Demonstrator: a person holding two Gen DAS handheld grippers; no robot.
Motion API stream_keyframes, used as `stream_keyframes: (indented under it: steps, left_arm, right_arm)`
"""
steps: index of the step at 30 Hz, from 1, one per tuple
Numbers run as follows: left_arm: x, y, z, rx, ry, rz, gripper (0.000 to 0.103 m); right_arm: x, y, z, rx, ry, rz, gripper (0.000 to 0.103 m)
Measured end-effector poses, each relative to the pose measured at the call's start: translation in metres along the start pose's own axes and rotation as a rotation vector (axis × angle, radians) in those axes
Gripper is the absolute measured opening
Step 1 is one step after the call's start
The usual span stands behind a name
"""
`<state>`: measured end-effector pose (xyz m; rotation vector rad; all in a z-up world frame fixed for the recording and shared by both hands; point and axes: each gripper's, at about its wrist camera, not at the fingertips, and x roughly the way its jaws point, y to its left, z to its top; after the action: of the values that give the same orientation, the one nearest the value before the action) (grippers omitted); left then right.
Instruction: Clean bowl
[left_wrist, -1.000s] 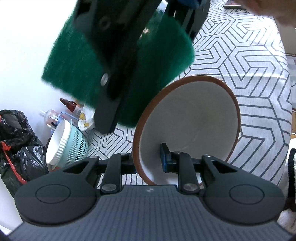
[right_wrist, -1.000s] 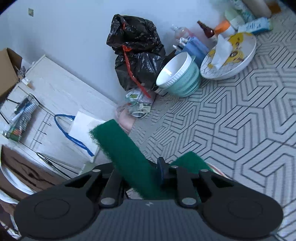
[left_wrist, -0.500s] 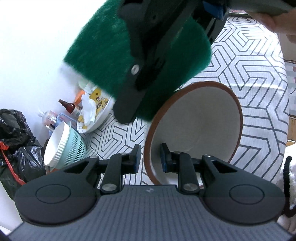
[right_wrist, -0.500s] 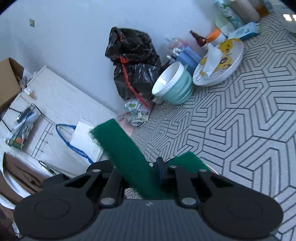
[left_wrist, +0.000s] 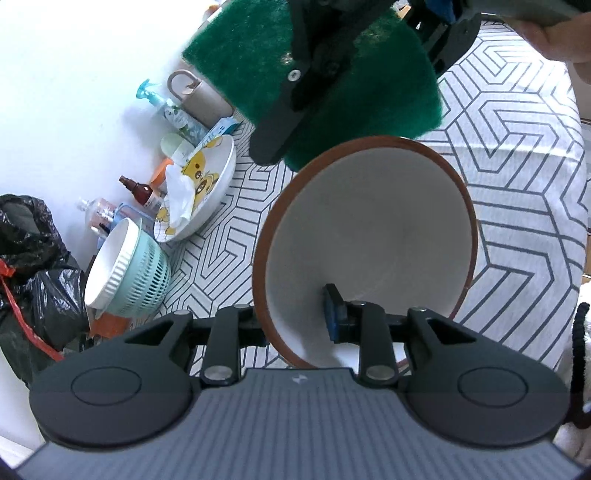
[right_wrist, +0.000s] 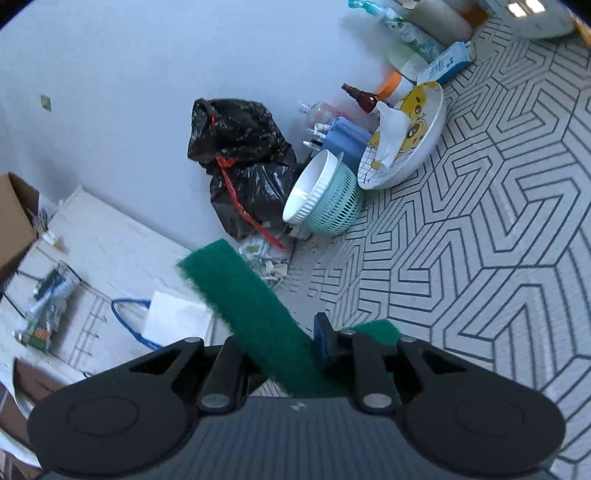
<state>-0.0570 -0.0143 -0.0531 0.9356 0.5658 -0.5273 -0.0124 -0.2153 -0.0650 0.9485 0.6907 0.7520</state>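
Left wrist view: the bowl (left_wrist: 369, 236) is pinched at its rim by the left tool (left_wrist: 295, 317); above it, the green scouring pad (left_wrist: 369, 85) is gripped by the right tool (right_wrist: 288, 350).

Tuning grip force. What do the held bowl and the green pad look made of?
Bowl: probably glazed ceramic, with a smooth matte off-white inside, a brown rim and a rigid thin wall; melamine is possible. Scouring pad: coarse green non-woven synthetic fibre, with fuzzy edges, bending in the right gripper.

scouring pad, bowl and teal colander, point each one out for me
scouring pad (right_wrist: 240, 295), right wrist view, on the green strip's middle
bowl (left_wrist: 373, 236), left wrist view, on its pale inner wall
teal colander (right_wrist: 332, 206), right wrist view, on its slotted side
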Motion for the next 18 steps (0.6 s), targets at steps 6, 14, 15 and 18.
stream_keyframes:
  steps: [6,14,15,18]
  left_arm:
    - [-0.003,0.006,-0.001,-0.050,-0.003,0.013,0.032]
    - [-0.008,0.007,-0.003,-0.093,-0.012,0.054,0.031]
    - [-0.008,0.010,-0.004,-0.120,-0.006,0.044,0.030]
    - [-0.005,0.021,-0.007,-0.198,0.018,0.013,0.029]
  right_arm:
    - [0.020,0.000,-0.006,0.022,0.010,0.045,0.017]
    - [0.037,0.018,-0.015,-0.062,-0.024,0.003,0.017]
    - [0.038,0.021,-0.018,-0.091,-0.028,-0.001,0.017]
    - [0.039,0.022,-0.022,-0.104,-0.041,0.019,0.017]
